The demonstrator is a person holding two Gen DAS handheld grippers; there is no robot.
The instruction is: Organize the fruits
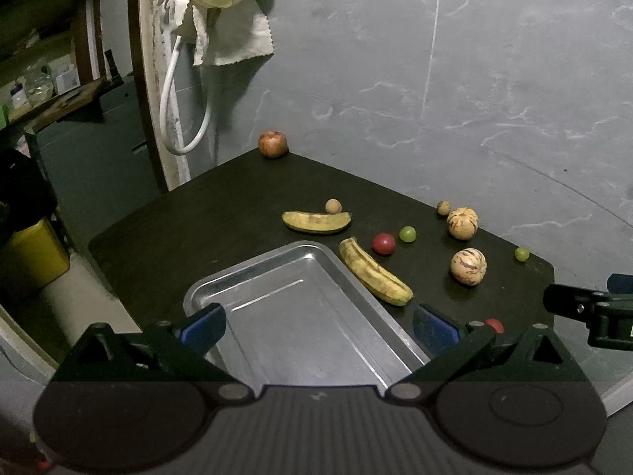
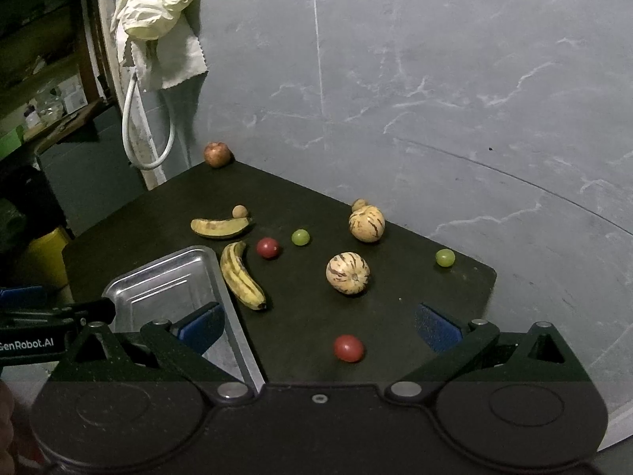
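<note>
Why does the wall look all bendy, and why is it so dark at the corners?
Left wrist view: the fisheye lens curves the wall seams and blackens the corners; the metal tray shows soft glare. Right wrist view: same bending, dim light, the dark table swallowing shadows, fruit slightly grainy.

I take this for a home's back room or utility corner. A dark wooden table sits against a grey marble-veined tile wall. At ten o'clock, pale crumpled cloths and a white looped hose hang from a worn door frame; beyond it I see cluttered wooden shelves.
</note>
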